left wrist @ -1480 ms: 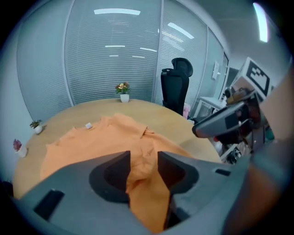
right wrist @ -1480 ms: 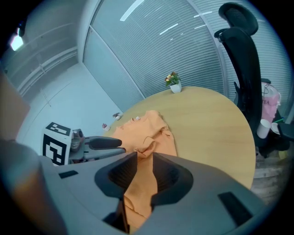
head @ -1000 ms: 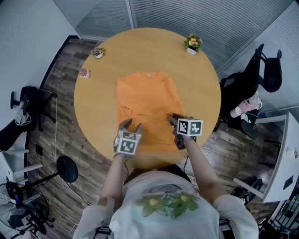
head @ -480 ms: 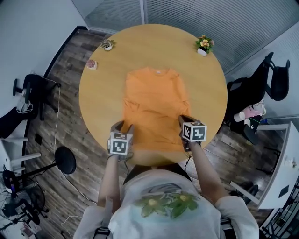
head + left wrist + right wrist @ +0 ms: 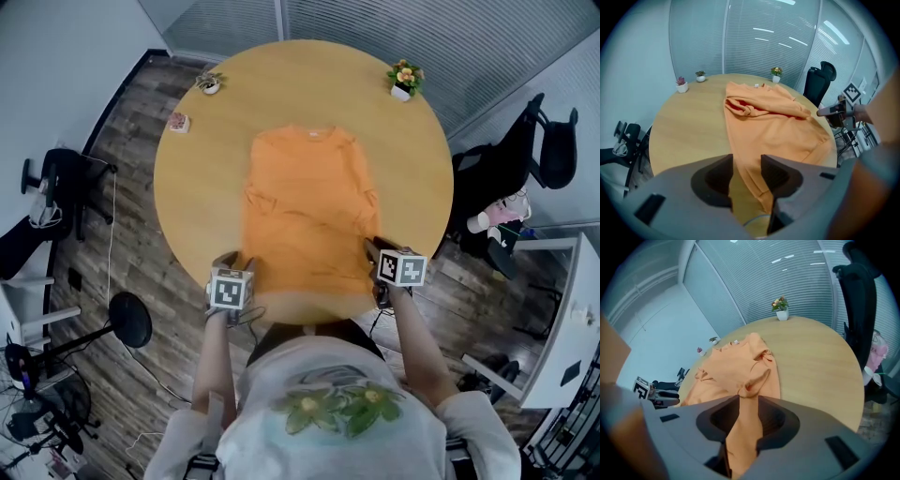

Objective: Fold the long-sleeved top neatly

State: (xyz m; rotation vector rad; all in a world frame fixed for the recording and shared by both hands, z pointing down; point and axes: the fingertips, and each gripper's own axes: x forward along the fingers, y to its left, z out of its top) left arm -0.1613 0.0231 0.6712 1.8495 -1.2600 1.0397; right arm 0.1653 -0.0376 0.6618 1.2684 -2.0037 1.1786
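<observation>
An orange long-sleeved top [image 5: 307,211] lies flat on the round wooden table [image 5: 417,159], collar at the far side and sleeves folded in over the body. My left gripper [image 5: 236,262] is at the near left hem corner. Its jaws stand apart in the left gripper view [image 5: 747,161], with the top's [image 5: 773,122] hem edge running loosely between them over bare table. My right gripper [image 5: 377,251] is at the near right hem corner. Its jaws are opening, and a bunched strip of the top [image 5: 736,366] still fills the gap between them [image 5: 749,401].
A flowering pot plant [image 5: 403,77] stands at the far right of the table, a small plant [image 5: 208,82] and a pink pot [image 5: 178,122] at the far left. A black office chair [image 5: 525,150] is off the table's right side. The near table edge lies just under both grippers.
Both grippers have drawn back toward the near table edge. The left one moved outward to the left hem corner, the right one to the right hem corner with cloth in it.
</observation>
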